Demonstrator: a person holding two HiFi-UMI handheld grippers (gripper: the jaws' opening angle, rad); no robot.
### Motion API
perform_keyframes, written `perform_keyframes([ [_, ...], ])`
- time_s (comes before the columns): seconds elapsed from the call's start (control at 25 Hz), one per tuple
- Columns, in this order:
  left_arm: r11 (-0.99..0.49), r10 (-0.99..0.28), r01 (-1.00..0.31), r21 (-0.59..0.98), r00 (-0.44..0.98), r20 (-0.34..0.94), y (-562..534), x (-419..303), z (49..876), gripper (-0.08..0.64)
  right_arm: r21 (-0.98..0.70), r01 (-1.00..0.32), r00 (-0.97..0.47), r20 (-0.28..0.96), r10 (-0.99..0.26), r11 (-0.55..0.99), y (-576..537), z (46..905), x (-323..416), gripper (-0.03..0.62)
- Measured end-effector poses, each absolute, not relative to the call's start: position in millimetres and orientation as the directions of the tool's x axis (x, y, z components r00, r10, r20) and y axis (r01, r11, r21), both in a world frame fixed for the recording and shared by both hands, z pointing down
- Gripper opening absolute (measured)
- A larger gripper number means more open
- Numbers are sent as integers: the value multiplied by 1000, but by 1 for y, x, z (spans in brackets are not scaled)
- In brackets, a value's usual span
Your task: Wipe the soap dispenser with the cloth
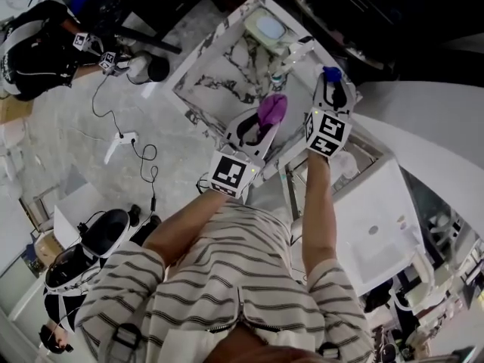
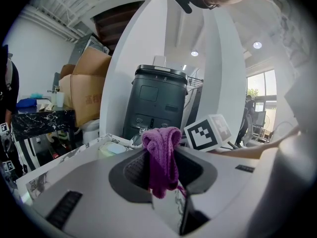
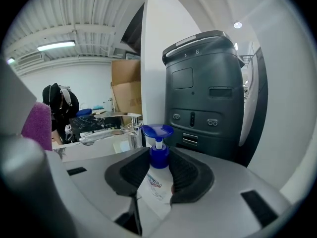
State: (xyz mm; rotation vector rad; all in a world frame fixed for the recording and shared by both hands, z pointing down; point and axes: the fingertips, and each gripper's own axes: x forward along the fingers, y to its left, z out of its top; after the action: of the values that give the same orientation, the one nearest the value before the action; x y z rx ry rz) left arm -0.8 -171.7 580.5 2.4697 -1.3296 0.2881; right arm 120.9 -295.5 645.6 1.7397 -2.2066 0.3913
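Closest to the head camera, a striped shirt point(image 1: 227, 278) fills the lower frame, and both of the person's arms reach forward over a marble-patterned washbasin counter point(image 1: 219, 66). On the left, the left gripper point(image 1: 261, 123) has its jaws closed on a bunched purple cloth point(image 1: 272, 109); its own view shows the cloth point(image 2: 161, 157) pinched between the dark pads, folded over the top and hanging down between them. On the right, the right gripper point(image 1: 333, 89) holds the soap dispenser point(image 1: 331, 74) upright, and its own view shows the ribbed pads partly apart and pressed against both sides of the white bottle and blue pump collar point(image 3: 157, 152). Whether the bottle rests on the counter cannot be told. Cloth and dispenser are near each other but apart, the cloth showing at the left edge of the right gripper view point(image 3: 37, 125). Just beyond the dispenser stands a chrome faucet point(image 3: 106, 135), then a tall dark grey machine point(image 3: 203, 93), with cardboard boxes point(image 2: 84, 90) farther back
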Motion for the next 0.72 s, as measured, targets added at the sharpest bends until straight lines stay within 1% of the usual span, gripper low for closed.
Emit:
perform_keyframes([
  [0.72,-523,-784,-834,178,552,283,-153,-21,560,117,-38,-970,-237,351,-906,239,-268,601,106,130],
])
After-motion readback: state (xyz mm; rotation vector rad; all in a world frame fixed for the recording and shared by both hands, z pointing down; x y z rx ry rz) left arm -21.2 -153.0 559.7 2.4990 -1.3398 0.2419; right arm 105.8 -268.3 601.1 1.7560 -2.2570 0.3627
